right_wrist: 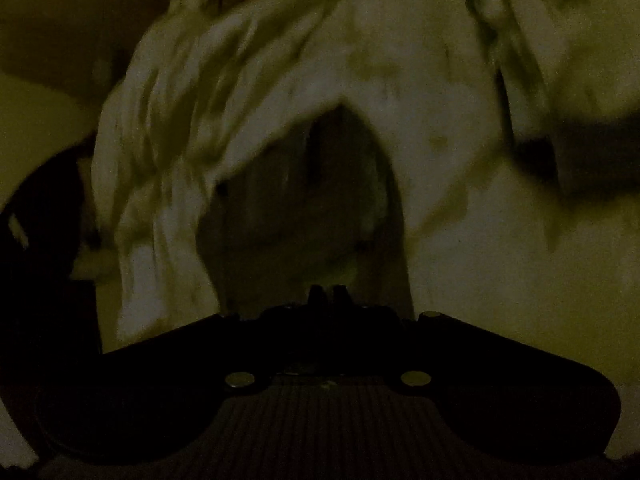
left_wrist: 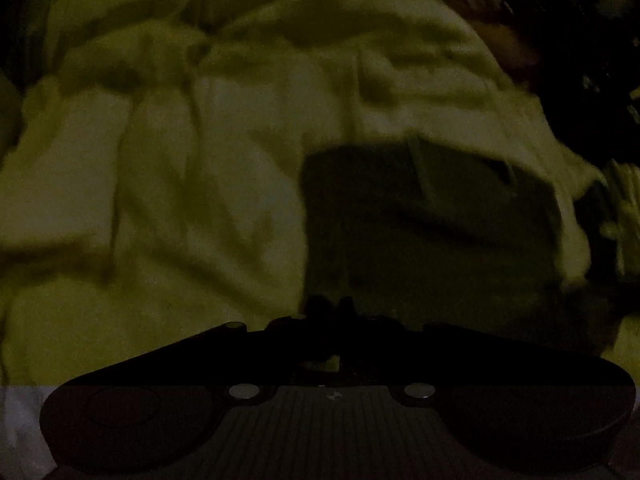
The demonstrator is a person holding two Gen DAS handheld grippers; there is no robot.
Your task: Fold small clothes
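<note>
Darkness covers both wrist views, tinted a murky yellow-green, and the room cannot be made out. No counter or other bare surface shows clearly; pale fabric fills nearly everything ahead of both cameras.

In the left wrist view, a rumpled pale garment (left_wrist: 240, 152) spreads across the whole picture in soft folds and ridges. A darker rectangular patch (left_wrist: 428, 216) lies on its right part, just beyond the left tongs (left_wrist: 330, 306); what it is cannot be told. Black, cluttered shapes sit at the upper right edge, too dim to name.

The left tongs are drawn close together, their tips a dark pair near the cloth. Whether cloth is pinched between them cannot be told.

In the right wrist view, the pale garment (right_wrist: 400, 60) hangs or drapes in blurred pleats, with faint darker blotches on it. An arch-shaped shadowed hollow opens in it just above the right tongs (right_wrist: 328, 294), which are closed to a narrow gap. Whether they grip fabric cannot be told.
</note>
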